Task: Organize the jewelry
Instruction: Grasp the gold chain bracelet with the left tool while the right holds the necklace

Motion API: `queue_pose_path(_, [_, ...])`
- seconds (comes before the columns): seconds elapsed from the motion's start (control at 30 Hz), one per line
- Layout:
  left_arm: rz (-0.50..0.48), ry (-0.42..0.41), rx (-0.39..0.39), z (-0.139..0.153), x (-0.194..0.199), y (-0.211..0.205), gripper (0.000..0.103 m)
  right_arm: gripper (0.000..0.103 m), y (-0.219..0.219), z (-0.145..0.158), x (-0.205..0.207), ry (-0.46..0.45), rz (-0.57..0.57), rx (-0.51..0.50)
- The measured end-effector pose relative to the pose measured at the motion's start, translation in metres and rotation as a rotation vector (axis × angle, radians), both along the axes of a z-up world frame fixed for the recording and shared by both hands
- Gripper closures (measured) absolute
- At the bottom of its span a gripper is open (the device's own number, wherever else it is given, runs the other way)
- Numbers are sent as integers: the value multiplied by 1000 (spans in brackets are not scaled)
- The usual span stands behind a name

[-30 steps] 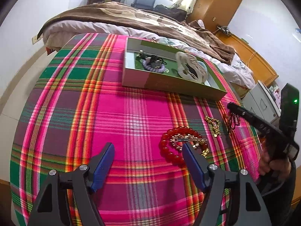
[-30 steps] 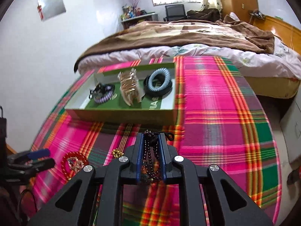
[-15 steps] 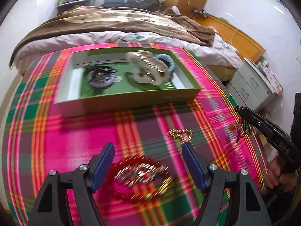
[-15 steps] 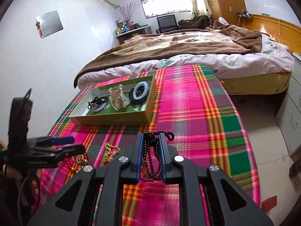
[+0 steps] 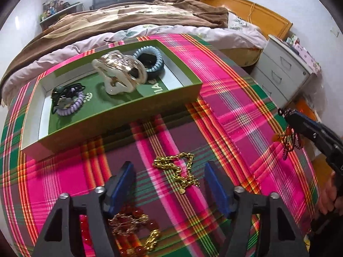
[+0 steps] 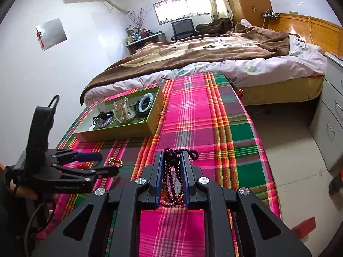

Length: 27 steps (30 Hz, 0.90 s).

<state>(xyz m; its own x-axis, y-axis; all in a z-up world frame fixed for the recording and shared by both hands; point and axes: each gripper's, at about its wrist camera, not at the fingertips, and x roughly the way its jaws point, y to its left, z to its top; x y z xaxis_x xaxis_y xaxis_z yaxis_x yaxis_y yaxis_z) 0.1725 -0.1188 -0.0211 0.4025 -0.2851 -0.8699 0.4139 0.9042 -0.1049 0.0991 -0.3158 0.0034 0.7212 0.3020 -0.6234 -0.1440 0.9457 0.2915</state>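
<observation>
On a bench draped in pink-and-green plaid cloth (image 5: 225,90), the left gripper (image 5: 171,182) hovers with its jaws closing around — not yet pressing — a gold bead chain (image 5: 178,169) lying flat between the 2 blue pads. The right gripper (image 6: 172,167) has its jaws clamped on a dark purple bead necklace (image 6: 171,177), which dangles above the cloth. Beyond stands an open green cardboard box (image 5: 120,117) holding a lilac coil tie, a pearly hair claw and a blue coil tie — a red bead bracelet (image 5: 130,231) lies nearest the camera.
</observation>
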Motion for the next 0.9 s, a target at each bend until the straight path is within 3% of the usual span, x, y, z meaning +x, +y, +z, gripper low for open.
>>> queue_pose_path(0.27, [4, -44, 74, -1, -1, -7, 58, 87, -1, -4, -1, 3, 8, 9])
queue_pose_path(0.37, [-4, -55, 83, 0, -2, -9, 71, 87, -1, -4, -1, 2, 10, 9])
queue_pose_path(0.43, [-6, -59, 90, 0, -2, -10, 85, 87, -2, -4, -1, 2, 10, 9])
queue_pose_path(0.5, [-2, -62, 92, 1, -2, -10, 91, 87, -1, -4, -1, 2, 9, 9])
queue_pose_path(0.9, [46, -83, -14, 20, -4, 13, 94, 87, -1, 2, 0, -9, 3, 3])
